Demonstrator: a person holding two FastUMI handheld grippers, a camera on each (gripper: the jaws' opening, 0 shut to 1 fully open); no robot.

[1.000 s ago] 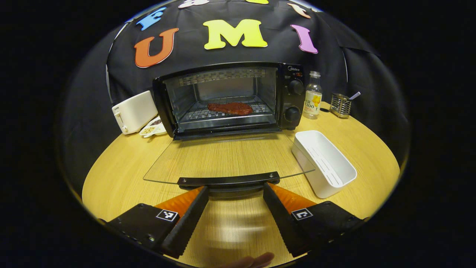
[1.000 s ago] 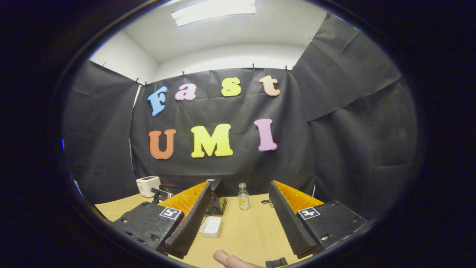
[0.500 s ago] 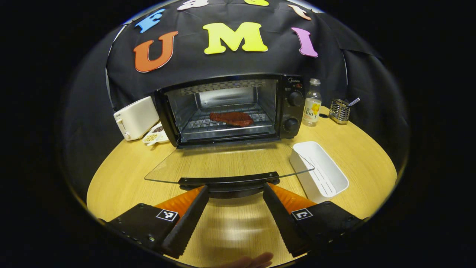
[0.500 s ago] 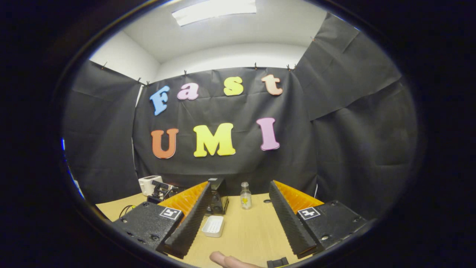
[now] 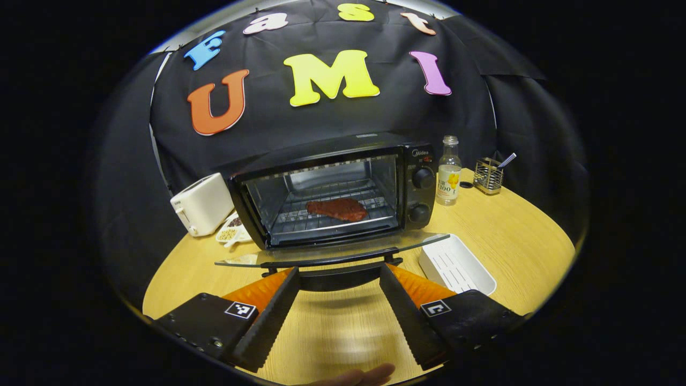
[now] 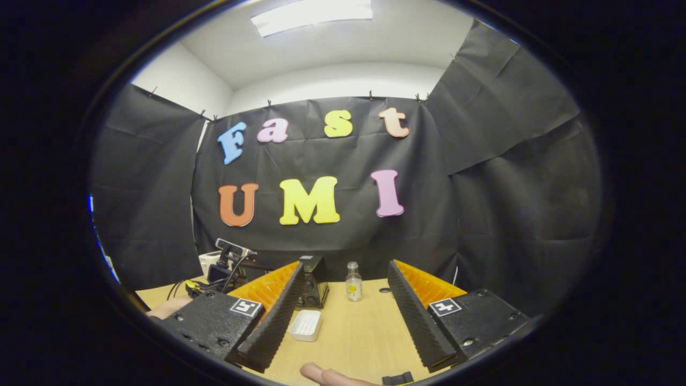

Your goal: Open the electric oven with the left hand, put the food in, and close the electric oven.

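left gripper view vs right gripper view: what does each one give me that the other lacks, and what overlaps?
Left gripper view: meat on the rack inside the oven, the glass door open, its handle at the tips of the open left gripper, and a utensil holder.
Right gripper view: ceiling light and the open right gripper.
Shared: oven, bottle, white tray, toaster, table.

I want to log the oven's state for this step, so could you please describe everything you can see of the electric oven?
The electric oven is a black box standing at the back of the wooden table. Two round knobs sit one above the other on its right panel. Its glass door, with a black handle, hangs partly open. The left gripper is at that handle, jaws apart. Inside, a reddish-brown piece of food lies on the wire rack.
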